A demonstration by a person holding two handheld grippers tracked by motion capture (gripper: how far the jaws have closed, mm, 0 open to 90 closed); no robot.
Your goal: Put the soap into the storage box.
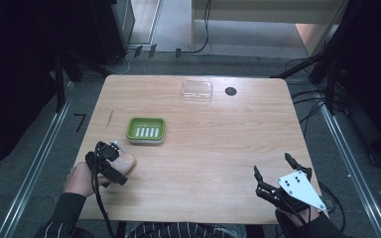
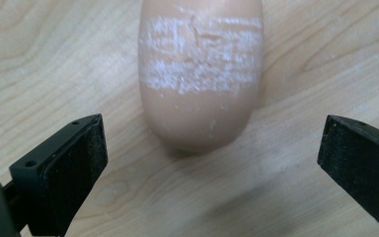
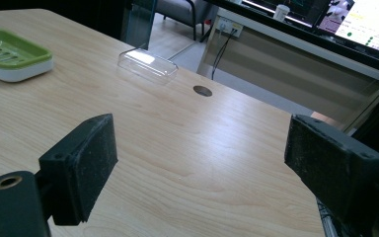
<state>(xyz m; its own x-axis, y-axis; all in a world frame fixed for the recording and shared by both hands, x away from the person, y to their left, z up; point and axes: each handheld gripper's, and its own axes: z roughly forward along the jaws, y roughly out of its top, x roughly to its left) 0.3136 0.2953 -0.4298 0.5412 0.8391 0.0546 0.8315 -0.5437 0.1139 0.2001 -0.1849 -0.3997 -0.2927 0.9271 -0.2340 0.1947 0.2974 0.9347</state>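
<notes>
A peach-coloured soap bar (image 2: 202, 74) with a whitish scuffed band lies on the wooden table, just ahead of my left gripper (image 2: 212, 163). Its jaws stand wide apart on either side of the bar's near end without touching it. From above, the soap bar (image 1: 126, 162) sits at the front left with the left gripper (image 1: 110, 163) over it. A green soap dish (image 1: 146, 130) rests behind it. My right gripper (image 1: 273, 171) hovers open at the front right, nothing between its jaws. The green soap dish (image 3: 10, 52) also appears far left in the right gripper view.
A clear plastic lid (image 1: 197, 91) lies near the table's far edge, beside a dark round hole (image 1: 230, 91). The clear lid (image 3: 147, 64) and hole (image 3: 203, 91) show ahead of the right gripper. Cables and dark stands surround the table (image 1: 203, 163).
</notes>
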